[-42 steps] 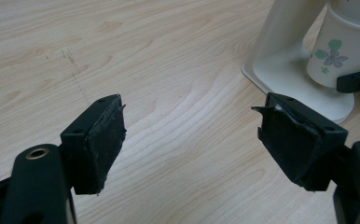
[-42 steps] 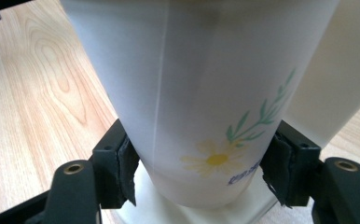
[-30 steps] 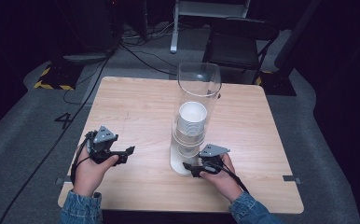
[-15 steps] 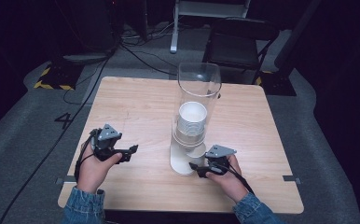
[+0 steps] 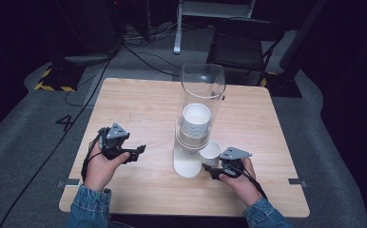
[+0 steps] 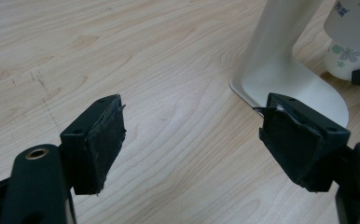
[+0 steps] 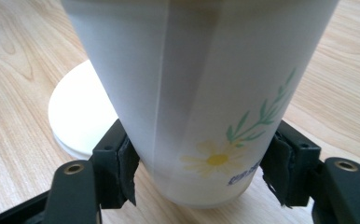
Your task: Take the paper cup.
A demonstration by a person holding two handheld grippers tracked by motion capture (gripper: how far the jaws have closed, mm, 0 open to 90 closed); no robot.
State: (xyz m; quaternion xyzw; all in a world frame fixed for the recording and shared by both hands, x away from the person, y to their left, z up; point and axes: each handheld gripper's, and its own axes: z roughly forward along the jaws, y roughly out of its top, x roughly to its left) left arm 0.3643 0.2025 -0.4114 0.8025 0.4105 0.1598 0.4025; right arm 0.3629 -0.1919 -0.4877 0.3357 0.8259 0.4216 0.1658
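One cup [image 7: 201, 93] is clamped in the right hand-held gripper [image 5: 213, 171], just clear of the dispenser [image 5: 198, 118] base at its 4 o'clock. The left hand-held gripper [image 6: 192, 140] is held apart and empty at 9 o'clock. The stack [image 5: 195, 126] remains inside; setting the cup down on the table [image 5: 139, 99] appears left.

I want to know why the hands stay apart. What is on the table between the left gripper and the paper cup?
The cup dispenser's white base sits between the left gripper and the paper cup, seen in the high view. The wood on either side is bare.
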